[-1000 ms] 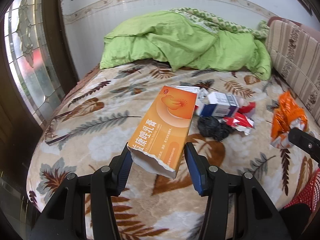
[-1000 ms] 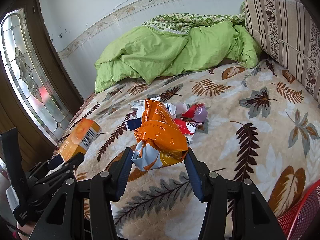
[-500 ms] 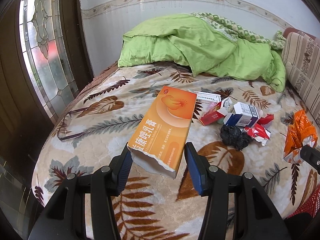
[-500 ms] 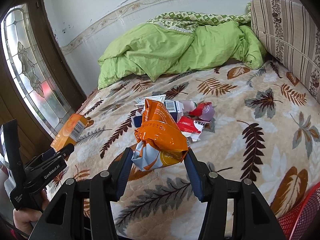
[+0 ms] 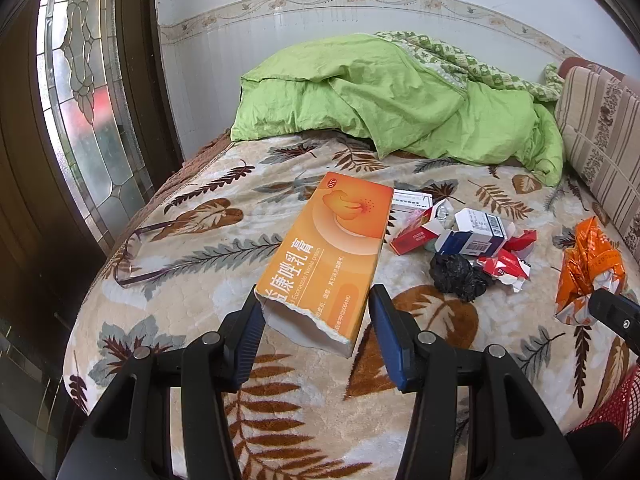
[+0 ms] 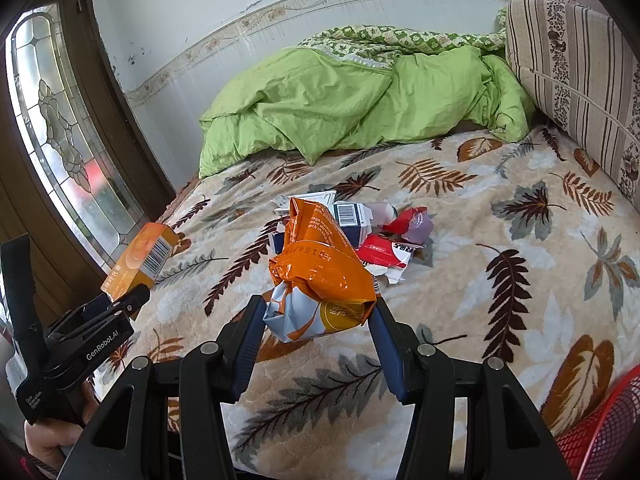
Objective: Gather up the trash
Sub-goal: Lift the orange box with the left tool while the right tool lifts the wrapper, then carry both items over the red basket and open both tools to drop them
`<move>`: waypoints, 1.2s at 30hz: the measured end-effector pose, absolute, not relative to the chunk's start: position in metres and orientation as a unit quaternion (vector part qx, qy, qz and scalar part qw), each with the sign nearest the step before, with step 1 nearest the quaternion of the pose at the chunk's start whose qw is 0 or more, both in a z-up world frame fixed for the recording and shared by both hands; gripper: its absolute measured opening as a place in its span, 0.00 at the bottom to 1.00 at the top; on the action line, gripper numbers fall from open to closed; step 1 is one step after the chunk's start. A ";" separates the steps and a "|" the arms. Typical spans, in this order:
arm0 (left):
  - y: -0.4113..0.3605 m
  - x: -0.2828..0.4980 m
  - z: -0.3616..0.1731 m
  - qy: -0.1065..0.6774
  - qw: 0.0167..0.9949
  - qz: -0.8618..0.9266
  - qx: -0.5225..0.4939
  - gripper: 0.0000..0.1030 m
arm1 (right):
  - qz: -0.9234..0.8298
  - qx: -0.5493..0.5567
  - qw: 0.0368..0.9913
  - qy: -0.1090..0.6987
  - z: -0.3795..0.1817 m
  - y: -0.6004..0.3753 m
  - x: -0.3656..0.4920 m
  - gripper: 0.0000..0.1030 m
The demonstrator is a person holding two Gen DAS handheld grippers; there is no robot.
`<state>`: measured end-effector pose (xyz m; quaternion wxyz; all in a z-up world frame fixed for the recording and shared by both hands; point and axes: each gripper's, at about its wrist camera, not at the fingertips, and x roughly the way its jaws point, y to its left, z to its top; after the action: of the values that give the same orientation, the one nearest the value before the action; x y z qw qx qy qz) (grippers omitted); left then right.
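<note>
A: Left gripper [image 5: 316,320] has its jaws pinching the torn end of the orange carton [image 5: 328,256]; right gripper [image 6: 316,320] is clamped on the crumpled orange wrapper [image 6: 320,280]. Both are held above the bed [image 6: 500,312].

B: Then carry both level to the red basket [image 6: 600,436] at the right. Release only once over its rim; the rest of the trash pile [image 5: 472,240] waits.
</note>
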<state>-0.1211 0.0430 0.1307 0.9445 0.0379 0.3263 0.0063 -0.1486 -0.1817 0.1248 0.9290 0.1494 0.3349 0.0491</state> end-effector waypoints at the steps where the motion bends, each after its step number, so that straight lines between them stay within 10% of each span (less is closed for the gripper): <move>1: 0.042 -0.122 0.131 0.325 0.945 0.005 0.038 0.49 | 0.049 0.149 0.929 0.334 0.125 -0.182 -0.149 0.55; 17: 0.005 -0.143 0.147 0.312 0.947 -0.051 0.054 0.49 | 0.037 0.173 0.932 0.318 0.138 -0.209 -0.173 0.55; 36: -0.256 -0.231 0.121 0.397 0.777 -0.473 0.123 0.50 | -0.209 0.296 0.874 0.325 0.113 -0.436 -0.371 0.55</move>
<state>-0.2311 -0.2564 0.1211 0.7771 0.1227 0.3970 -0.4727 -0.3714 -0.4355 0.1130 0.8735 0.2959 0.3250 -0.2093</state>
